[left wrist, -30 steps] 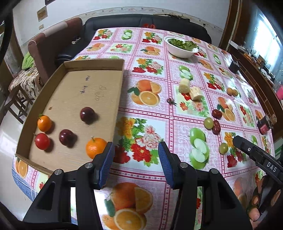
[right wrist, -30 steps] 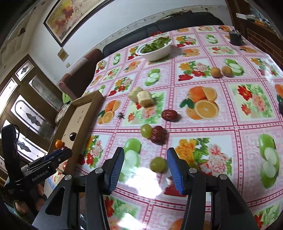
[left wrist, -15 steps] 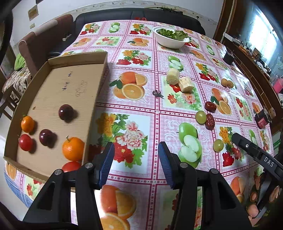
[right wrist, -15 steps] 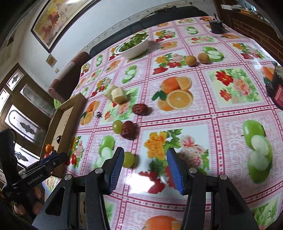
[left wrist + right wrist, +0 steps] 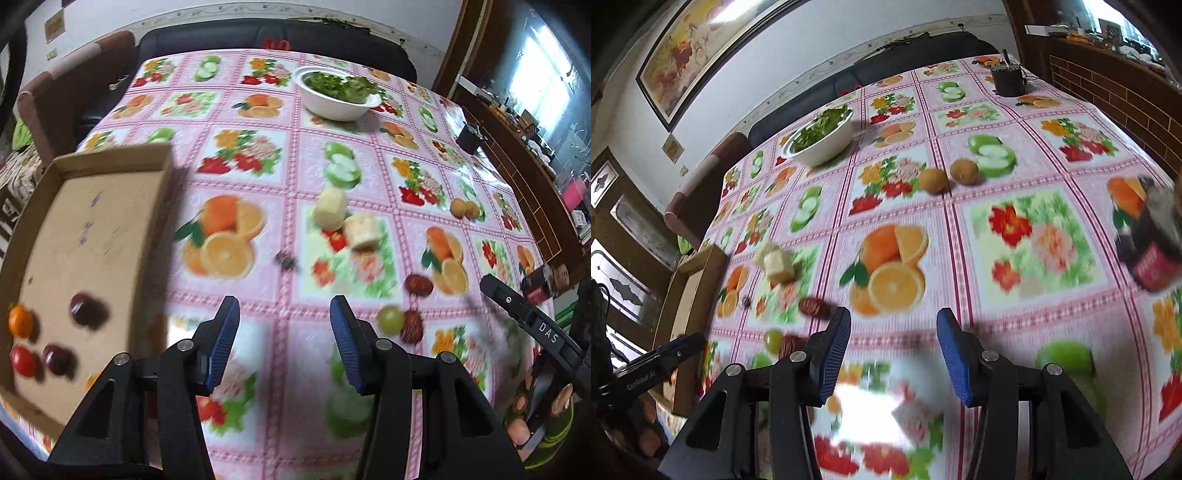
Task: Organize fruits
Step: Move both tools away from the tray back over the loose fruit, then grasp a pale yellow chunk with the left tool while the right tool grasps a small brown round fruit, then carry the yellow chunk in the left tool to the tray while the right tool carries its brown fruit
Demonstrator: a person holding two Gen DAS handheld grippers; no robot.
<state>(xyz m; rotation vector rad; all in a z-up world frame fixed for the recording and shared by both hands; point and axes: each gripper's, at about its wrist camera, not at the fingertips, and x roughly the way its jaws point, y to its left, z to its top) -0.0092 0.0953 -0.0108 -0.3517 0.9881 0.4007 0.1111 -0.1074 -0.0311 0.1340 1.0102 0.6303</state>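
Observation:
A cardboard tray (image 5: 92,206) at the left holds a small orange (image 5: 20,320), a red fruit (image 5: 22,360) and two dark plums (image 5: 83,303). Loose on the fruit-print tablecloth lie a green grape (image 5: 390,318), two red dates (image 5: 418,284), two pale fruit chunks (image 5: 364,230) and two brown fruits (image 5: 932,180). My left gripper (image 5: 284,338) is open and empty above the cloth, right of the tray. My right gripper (image 5: 892,352) is open and empty; the grape (image 5: 773,339) and dates (image 5: 812,306) lie to its left.
A white bowl of greens (image 5: 338,96) stands at the far side. A dark jar (image 5: 1150,254) stands at the right, a black cup (image 5: 1008,79) at the far right corner. A dark sofa and brown chair line the far table edge.
Both grippers moved forward over the table and stayed open. The tray slid left in the left view; the grape and dates shifted left of the right gripper.

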